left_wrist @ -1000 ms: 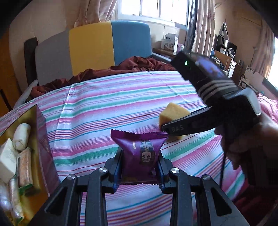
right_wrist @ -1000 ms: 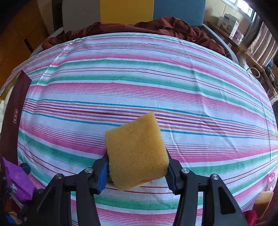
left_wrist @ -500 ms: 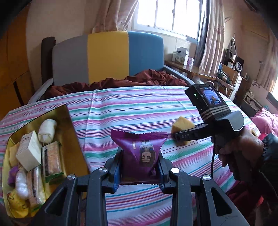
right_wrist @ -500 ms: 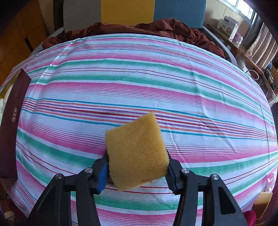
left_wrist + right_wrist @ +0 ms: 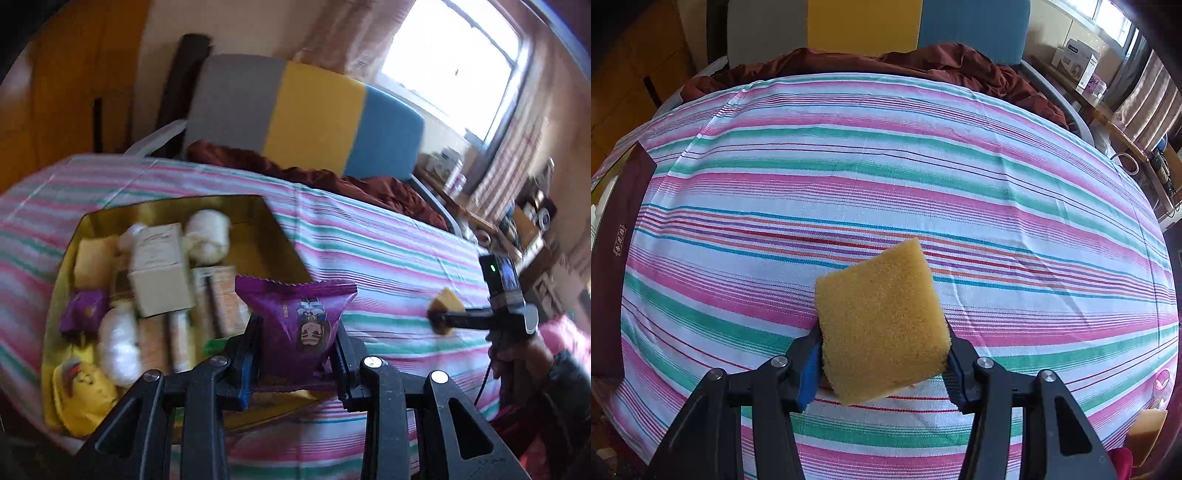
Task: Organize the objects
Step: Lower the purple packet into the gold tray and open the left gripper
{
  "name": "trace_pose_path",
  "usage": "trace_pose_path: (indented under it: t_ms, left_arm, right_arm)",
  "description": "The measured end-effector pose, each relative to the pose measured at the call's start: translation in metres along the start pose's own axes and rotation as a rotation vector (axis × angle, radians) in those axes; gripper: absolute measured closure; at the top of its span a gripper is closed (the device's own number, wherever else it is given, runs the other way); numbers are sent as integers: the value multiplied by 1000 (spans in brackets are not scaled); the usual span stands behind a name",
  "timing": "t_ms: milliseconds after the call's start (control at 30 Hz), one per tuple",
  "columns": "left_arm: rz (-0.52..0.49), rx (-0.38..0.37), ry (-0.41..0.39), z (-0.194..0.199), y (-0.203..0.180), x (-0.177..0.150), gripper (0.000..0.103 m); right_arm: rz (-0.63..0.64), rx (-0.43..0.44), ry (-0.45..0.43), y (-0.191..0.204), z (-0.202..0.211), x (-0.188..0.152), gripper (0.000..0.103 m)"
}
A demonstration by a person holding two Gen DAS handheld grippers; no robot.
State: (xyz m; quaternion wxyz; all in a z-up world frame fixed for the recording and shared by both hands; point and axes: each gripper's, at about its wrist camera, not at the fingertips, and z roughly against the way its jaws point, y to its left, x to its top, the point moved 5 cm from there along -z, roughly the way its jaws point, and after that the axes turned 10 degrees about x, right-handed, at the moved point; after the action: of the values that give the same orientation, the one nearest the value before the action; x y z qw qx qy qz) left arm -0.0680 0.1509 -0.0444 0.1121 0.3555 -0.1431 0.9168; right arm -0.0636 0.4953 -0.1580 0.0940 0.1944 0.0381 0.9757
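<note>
My left gripper (image 5: 295, 354) is shut on a purple snack packet (image 5: 297, 325) and holds it above the right edge of a gold box (image 5: 266, 218). The box holds several snacks, among them a cream carton (image 5: 159, 269) and a yellow packet (image 5: 81, 398). My right gripper (image 5: 882, 354) is shut on a yellow sponge (image 5: 881, 325) and holds it over the striped tablecloth (image 5: 886, 184). The right gripper with its sponge (image 5: 445, 308) also shows at the right of the left wrist view.
The box's dark red outer wall (image 5: 613, 266) stands at the left edge of the right wrist view. Another yellow sponge (image 5: 1145, 432) lies at the lower right. A crumpled maroon cloth (image 5: 923, 62) and a grey, yellow and blue chair back (image 5: 303, 114) are beyond the table.
My left gripper has swung left with the purple packet, so the gold box now fills the left of its view. The right gripper has held still with the sponge.
</note>
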Motion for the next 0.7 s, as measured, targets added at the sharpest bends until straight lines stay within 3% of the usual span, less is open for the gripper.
trace_pose_path:
  t_ms: [133,233,533,700]
  left_arm:
    - [104,12,24,4,49,-5,69]
    - [113,8,40,2,60,-12,69]
    - [-3,24,143,-43,23,-22,69]
    - [-19,42,206,-64,18,-36,68]
  right_arm:
    - [7,-5,1,-1,-2,3,49]
    - [11,-7,2,-2,-3,5,49]
    - [17,-11,2,-7,-7,15,49]
    - [16,-10,3,-9,-9,18,49]
